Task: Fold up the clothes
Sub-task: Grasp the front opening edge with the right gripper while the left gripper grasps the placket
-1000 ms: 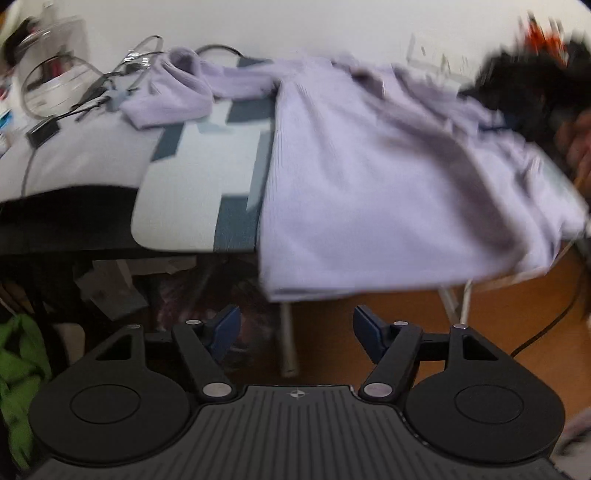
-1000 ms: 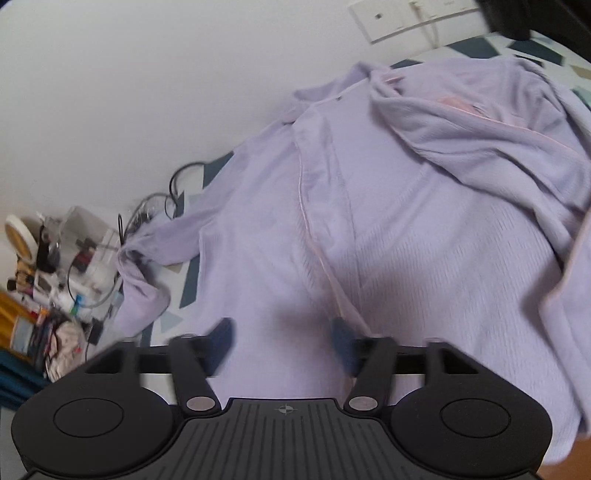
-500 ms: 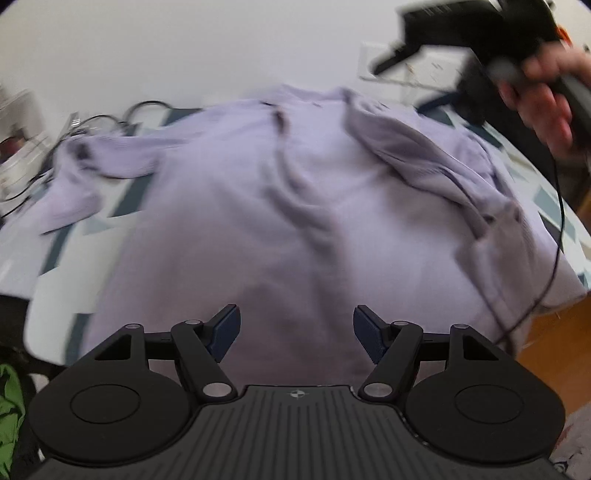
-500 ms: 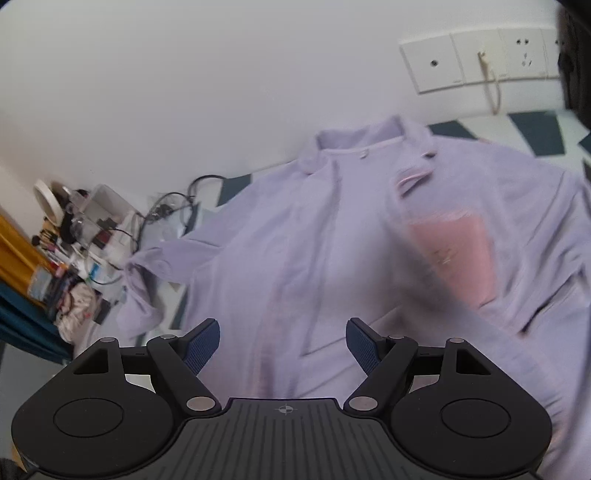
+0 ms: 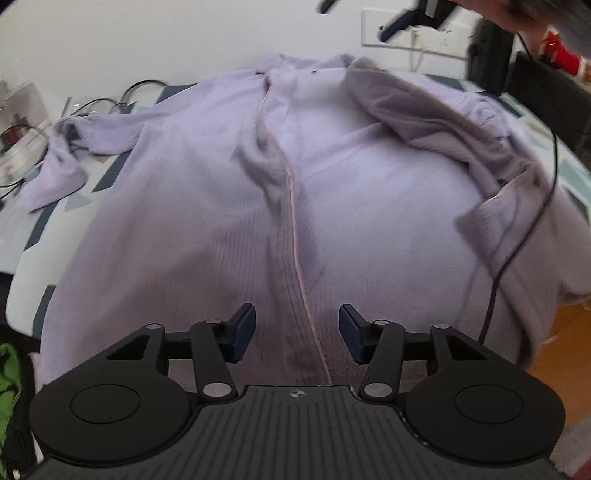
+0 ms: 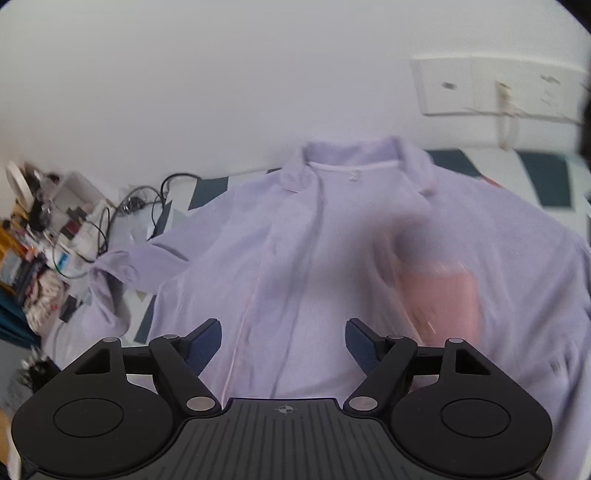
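A lilac button-front shirt [image 5: 207,206] lies spread face up on the patterned table, collar toward the wall, hem over the near edge. It also shows in the right wrist view [image 6: 332,266], with a pink chest pocket [image 6: 443,302]. Its left sleeve [image 5: 74,147] stretches to the left; its right sleeve [image 5: 461,136] is folded over the body. My left gripper [image 5: 297,330] is open and empty above the hem at the placket. My right gripper [image 6: 283,345] is open and empty above the shirt's middle; it shows at the top right of the left wrist view [image 5: 417,14].
The table [image 5: 22,236] has a white and dark teal pattern. Cables [image 6: 140,199] and small clutter [image 6: 40,236] sit at its far left. Wall sockets [image 6: 498,88] are behind it. A black cable [image 5: 532,206] hangs across the shirt's right side. Wooden floor [image 5: 569,354] is at the right.
Both grippers have moved up and in over the shirt. The left view has swung from the table's side to the hem; the right view has risen toward the collar. Both stay open.
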`<action>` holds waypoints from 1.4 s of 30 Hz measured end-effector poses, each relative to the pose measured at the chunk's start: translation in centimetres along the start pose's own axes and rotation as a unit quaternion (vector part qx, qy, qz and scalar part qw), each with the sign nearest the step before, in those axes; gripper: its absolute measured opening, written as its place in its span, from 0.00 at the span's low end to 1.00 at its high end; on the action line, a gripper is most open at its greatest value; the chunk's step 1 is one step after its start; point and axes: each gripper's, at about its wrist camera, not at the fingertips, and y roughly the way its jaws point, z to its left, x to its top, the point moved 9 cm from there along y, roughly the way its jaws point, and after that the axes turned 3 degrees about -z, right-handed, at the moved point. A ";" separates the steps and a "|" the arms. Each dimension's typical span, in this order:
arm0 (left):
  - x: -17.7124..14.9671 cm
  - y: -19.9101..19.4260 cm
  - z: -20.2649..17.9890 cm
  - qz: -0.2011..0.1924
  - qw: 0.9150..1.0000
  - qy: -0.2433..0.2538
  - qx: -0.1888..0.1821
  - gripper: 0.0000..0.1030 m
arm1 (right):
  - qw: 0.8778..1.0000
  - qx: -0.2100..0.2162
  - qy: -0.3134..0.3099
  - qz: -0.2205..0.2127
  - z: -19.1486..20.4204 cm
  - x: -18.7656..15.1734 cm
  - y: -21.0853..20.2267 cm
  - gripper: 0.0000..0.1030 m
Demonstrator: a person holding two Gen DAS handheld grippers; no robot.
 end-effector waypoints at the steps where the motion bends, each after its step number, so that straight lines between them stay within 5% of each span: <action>1: -0.1 0.3 0.0 0.003 1.000 -0.001 0.014 0.50 | 1.000 -0.004 -0.013 0.004 0.5 0.8 1.6 0.70; 3: -0.1 0.8 0.0 0.008 0.999 -0.013 0.038 0.50 | 1.000 -0.026 -0.012 0.010 0.9 2.6 5.3 0.70; 5: 0.1 0.7 0.3 0.013 0.997 -0.049 0.055 0.33 | 0.999 -0.039 -0.001 0.032 1.3 3.9 9.4 0.70; 12: 0.2 0.1 0.2 0.029 0.988 -0.091 0.123 0.13 | 0.990 -0.098 -0.046 0.086 2.2 6.0 19.5 0.69; 14: 0.3 -0.2 0.0 0.035 0.986 -0.082 0.141 0.10 | 0.985 -0.118 -0.070 0.108 1.6 5.4 20.4 0.55; 16: 0.4 -0.4 -0.3 0.040 0.984 -0.073 0.158 0.10 | 0.979 -0.122 -0.099 0.126 0.8 5.2 20.1 0.17; 25: 1.4 -1.4 0.6 0.048 0.971 -0.053 0.229 0.08 | 0.987 -0.036 -0.048 0.149 -1.7 6.8 17.8 0.12; 27: 2.3 -2.6 1.9 0.034 0.960 -0.046 0.273 0.08 | 0.990 0.007 -0.015 0.141 -0.5 7.4 17.6 0.11; 30: 3.9 -5.0 3.0 0.003 0.932 0.008 0.361 0.08 | 0.983 0.144 0.057 0.103 2.3 9.6 15.7 0.11; 31: 4.0 -5.1 2.8 0.004 0.930 0.023 0.367 0.08 | 0.977 0.188 0.061 0.082 3.1 10.4 14.7 0.11; 33: 3.2 -3.7 1.7 0.025 0.939 0.042 0.340 0.08 | 0.976 0.202 0.036 0.068 3.2 10.4 13.9 0.11; 37: -0.1 0.2 -2.1 0.086 0.967 0.067 0.232 0.08 | 0.987 0.120 0.022 0.107 -1.8 7.1 16.7 0.11; 40: -1.2 1.5 -3.7 0.105 0.969 0.092 0.205 0.08 | 0.990 0.062 0.024 0.126 -6.1 4.8 18.1 0.10; 42: -1.2 1.6 -3.3 0.110 0.973 0.072 0.189 0.08 | 0.990 0.079 0.025 0.118 -6.7 4.4 17.7 0.10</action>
